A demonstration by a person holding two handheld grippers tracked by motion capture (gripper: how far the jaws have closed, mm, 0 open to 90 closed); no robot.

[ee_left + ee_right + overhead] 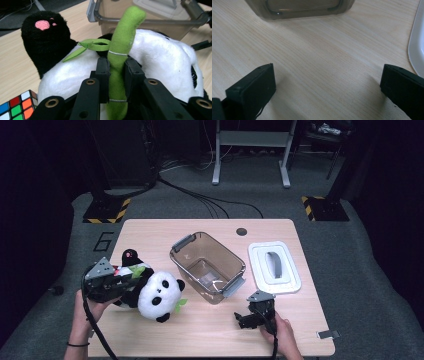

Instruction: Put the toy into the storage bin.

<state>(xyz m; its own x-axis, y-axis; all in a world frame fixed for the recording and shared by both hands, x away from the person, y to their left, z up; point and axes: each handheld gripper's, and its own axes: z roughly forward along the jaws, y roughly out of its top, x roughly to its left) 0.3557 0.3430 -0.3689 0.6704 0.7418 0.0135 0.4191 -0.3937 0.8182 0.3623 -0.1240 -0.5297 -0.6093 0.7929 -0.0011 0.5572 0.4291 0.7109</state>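
Panda toy held at lower left, bin just to its right

The left gripper (117,75) pinches the green bamboo stalk (120,55) of the panda toy (152,292), which lies on the worktop (210,330) left of centre; the open bin (207,265) sits just right of it. The right gripper (250,317) rests spread, lower right.

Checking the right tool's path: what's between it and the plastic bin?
Bare tabletop. In the right gripper view, wood runs unbroken from the open right tool up to the brown bin. The high view agrees.
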